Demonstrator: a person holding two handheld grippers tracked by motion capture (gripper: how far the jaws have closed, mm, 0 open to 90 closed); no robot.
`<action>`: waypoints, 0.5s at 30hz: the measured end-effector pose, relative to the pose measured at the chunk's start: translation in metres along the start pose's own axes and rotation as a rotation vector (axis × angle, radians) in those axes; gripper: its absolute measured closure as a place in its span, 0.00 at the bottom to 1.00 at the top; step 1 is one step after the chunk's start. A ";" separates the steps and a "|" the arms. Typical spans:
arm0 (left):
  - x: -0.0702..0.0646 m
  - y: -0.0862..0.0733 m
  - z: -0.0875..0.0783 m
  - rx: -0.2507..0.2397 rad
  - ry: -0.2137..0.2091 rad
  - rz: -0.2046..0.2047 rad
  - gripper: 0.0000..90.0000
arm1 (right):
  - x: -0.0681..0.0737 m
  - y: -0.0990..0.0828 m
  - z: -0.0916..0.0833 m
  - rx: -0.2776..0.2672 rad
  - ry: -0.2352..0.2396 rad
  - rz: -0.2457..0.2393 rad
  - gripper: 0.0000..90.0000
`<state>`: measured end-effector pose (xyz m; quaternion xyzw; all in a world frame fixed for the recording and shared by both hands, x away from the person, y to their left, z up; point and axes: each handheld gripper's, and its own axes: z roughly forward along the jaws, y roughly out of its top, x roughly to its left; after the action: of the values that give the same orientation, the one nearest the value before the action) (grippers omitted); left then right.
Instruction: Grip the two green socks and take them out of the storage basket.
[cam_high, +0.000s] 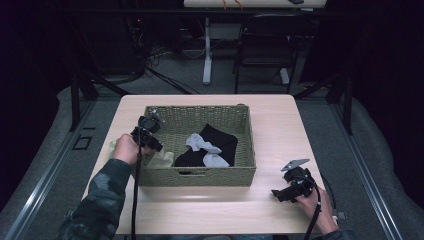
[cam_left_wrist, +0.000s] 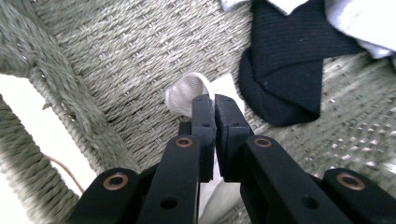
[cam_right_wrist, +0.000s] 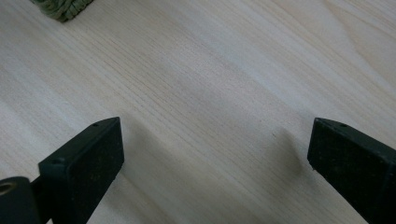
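A green woven basket (cam_high: 197, 177) stands in the middle of the light wooden table (cam_high: 280, 125). My left gripper (cam_high: 159, 149) reaches into its left end and is shut on a fold of a pale sock (cam_high: 162, 159). In the left gripper view the jaws (cam_left_wrist: 215, 100) pinch that sock (cam_left_wrist: 184, 91) just above the basket floor (cam_left_wrist: 121, 56). A black garment (cam_high: 217, 142) and white socks (cam_high: 202, 146) lie in the basket's middle. My right gripper (cam_high: 276, 194) rests open near the table's front right, with bare wood (cam_right_wrist: 210, 70) between its jaws (cam_right_wrist: 215, 154).
The black garment (cam_left_wrist: 285, 70) and a white sock (cam_left_wrist: 359, 23) lie just beyond the held sock. A corner of the basket (cam_right_wrist: 63, 7) shows at the top left of the right gripper view. A chair (cam_high: 265, 45) and a table leg (cam_high: 207, 50) stand behind the table.
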<state>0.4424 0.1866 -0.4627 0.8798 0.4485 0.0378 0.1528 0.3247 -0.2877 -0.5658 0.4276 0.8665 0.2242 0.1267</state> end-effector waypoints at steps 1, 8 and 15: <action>0.000 0.000 -0.002 -0.003 -0.002 0.000 0.98 | 0.000 0.000 0.001 -0.001 0.003 0.004 0.03; 0.002 0.003 -0.027 -0.051 -0.024 0.017 0.98 | -0.003 0.000 0.003 0.008 -0.005 0.000 0.03; -0.002 0.008 -0.054 -0.092 -0.015 0.051 0.98 | 0.000 0.001 0.002 -0.003 0.003 0.003 0.03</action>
<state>0.4365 0.1933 -0.4090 0.8833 0.4224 0.0556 0.1956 0.3266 -0.2865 -0.5670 0.4283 0.8657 0.2265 0.1256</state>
